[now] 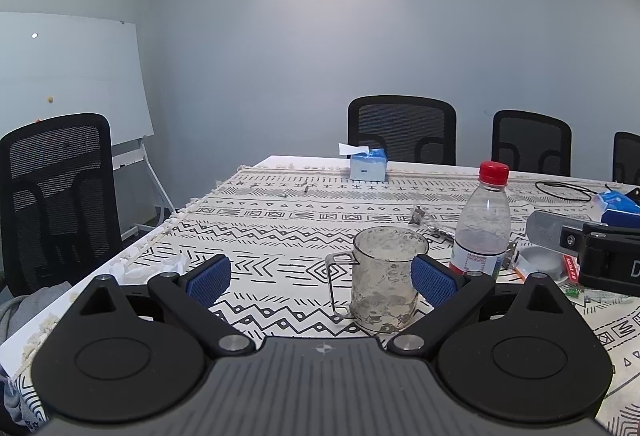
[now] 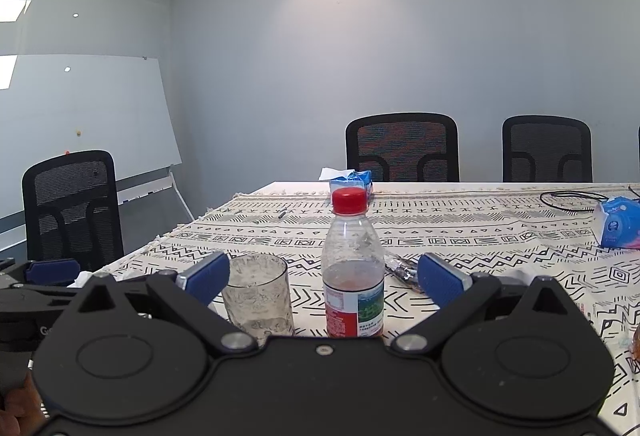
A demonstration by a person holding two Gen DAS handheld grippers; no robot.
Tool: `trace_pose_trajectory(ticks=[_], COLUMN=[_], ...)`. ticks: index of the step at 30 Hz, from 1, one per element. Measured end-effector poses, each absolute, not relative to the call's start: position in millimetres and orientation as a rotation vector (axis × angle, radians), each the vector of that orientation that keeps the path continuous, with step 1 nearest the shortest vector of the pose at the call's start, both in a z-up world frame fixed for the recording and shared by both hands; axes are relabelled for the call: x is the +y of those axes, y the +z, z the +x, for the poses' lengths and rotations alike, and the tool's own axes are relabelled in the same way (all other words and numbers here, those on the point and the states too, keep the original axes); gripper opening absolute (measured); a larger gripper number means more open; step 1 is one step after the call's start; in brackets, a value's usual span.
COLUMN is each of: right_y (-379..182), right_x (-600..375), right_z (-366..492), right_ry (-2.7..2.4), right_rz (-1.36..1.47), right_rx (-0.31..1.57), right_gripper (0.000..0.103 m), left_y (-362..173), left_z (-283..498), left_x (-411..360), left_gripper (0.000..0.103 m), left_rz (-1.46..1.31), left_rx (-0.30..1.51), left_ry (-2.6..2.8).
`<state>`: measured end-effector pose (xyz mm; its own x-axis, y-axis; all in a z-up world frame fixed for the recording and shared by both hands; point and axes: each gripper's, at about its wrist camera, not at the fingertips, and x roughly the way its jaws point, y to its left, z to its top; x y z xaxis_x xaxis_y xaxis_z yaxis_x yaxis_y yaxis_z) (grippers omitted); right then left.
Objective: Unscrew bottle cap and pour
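- A big table point(image 1: 280, 195) fills the room, and a white cloth point(image 2: 500, 236) with black zigzag marks covers it.
- Black chairs point(image 1: 402, 129) stand along the far side, and one more chair point(image 2: 72, 207) stands at the left end.
- A whiteboard point(image 1: 68, 75) leans near the left wall.
- The left gripper point(image 1: 322, 278) hangs low over the table with its two blue pads point(image 1: 209, 280) spread wide apart. It holds nothing.
- The right gripper point(image 2: 324, 282) is spread wide too, and it holds nothing.
- The bottle point(image 2: 353, 268) stands upright on the cloth, right between the right gripper's pads but not touching them. It is clear plastic with a red and green label, and only a little liquid sits at the bottom.
- The clear cup point(image 1: 384, 280) with a handle stands just left of the bottle, close to the left gripper's right-hand pad.
- A blue tissue box point(image 1: 368, 165) sits far back near the table edge.
- A blue tissue pack point(image 2: 618, 222) lies at the right, with a black cable point(image 2: 568, 200) beside it.
- The red cap point(image 2: 350, 200) is on top of the bottle.
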<state>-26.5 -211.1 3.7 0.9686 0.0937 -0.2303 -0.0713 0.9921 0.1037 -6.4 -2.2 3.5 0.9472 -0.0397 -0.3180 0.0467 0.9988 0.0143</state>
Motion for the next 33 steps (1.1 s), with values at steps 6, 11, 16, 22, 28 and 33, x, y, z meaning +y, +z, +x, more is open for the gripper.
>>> trace_pose_trajectory(ticks=[6,11,16,22,28,33], right_y=[3.6,4.2,6.5,6.8,8.5,9.5], right_x=[-210.9,-210.7,-210.4,-209.9,-209.2,-209.8], right_z=[-29.8,-32.3,-33.2,-35.8,-36.3,-36.7], right_ry=[0.095,0.099,0.104,0.107,0.110,0.113], right_rz=[0.089,0.085,0.084,0.078,0.078,0.074], right_rx=[0.230,0.226,0.222,0.223,0.223,0.222], right_gripper=[0.101,0.101,0.101,0.101,0.101,0.101], left_y=[5.3,5.4,4.4,4.1,4.5,3.6], left_z=[-7.2,-8.5,-11.2,-12.4,-13.6,-13.1], left_x=[-2.5,-2.2,-2.6,-1.1,-3.2,-4.7], left_gripper=[0.098,0.098,0.098,0.098,0.098,0.098], left_rz=[0.026,0.026,0.029,0.031,0.037,0.049], left_rx=[0.318,0.314,0.308,0.305,0.303,0.307], left_ry=[-0.043,-0.041,-0.039,-0.037,-0.036,-0.036])
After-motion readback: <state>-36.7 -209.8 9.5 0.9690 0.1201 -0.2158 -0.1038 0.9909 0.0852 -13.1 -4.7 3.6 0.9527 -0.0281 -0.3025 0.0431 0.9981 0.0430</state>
